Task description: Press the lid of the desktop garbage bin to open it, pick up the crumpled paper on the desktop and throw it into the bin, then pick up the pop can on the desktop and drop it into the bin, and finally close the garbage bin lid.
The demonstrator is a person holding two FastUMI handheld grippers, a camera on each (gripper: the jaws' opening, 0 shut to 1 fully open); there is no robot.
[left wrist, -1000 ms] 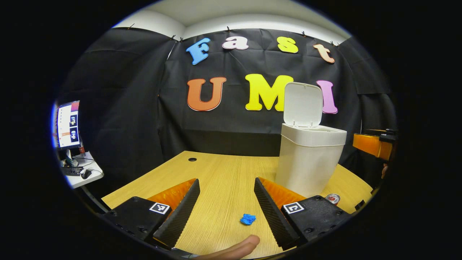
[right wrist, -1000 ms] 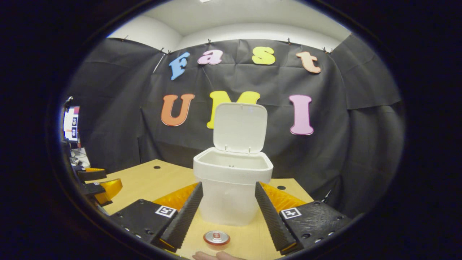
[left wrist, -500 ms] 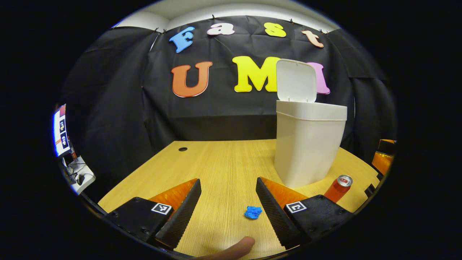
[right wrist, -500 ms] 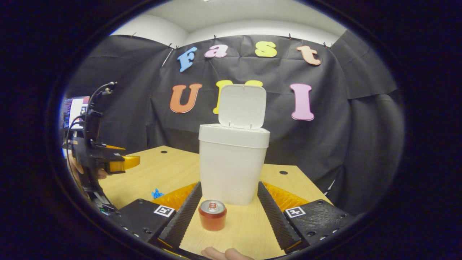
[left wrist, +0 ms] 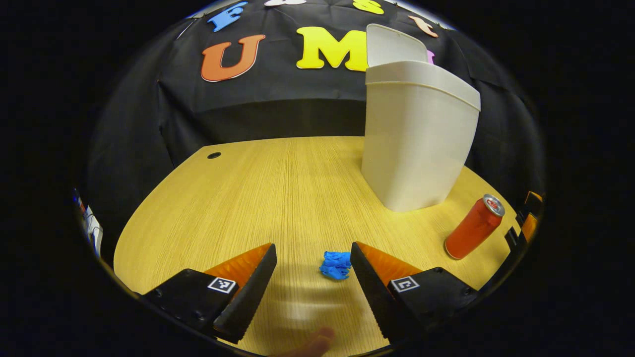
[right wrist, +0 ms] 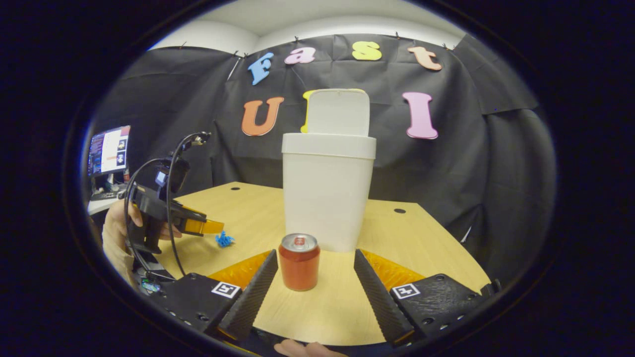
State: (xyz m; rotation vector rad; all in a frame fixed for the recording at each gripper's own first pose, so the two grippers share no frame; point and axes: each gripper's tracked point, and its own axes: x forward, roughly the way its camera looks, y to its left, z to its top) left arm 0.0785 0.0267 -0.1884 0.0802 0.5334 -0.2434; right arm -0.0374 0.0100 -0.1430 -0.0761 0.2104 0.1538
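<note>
A white garbage bin (left wrist: 414, 141) (right wrist: 326, 188) stands on the wooden desk (left wrist: 278, 198) with its lid (left wrist: 394, 44) (right wrist: 338, 112) raised upright. A small blue crumpled paper (left wrist: 336, 264) (right wrist: 224, 240) lies on the desk just ahead of my open left gripper (left wrist: 310, 250), close to its right finger. A red pop can (left wrist: 475, 226) (right wrist: 299, 262) stands upright in front of the bin. My right gripper (right wrist: 312, 258) is open, and the can sits just beyond its fingertips, between them. In the right gripper view the left gripper (right wrist: 208, 226) is held by a hand (right wrist: 116, 225) low over the paper.
The desk has round cable holes (left wrist: 214, 155) (right wrist: 399, 210) near its back. A monitor (right wrist: 108, 150) and a side table sit at the far left. Black cloth walls close the booth behind the bin.
Both grippers have come down toward the desk. The left one has closed in on the blue paper; the right one has dropped to the can's level. Both stay open.
</note>
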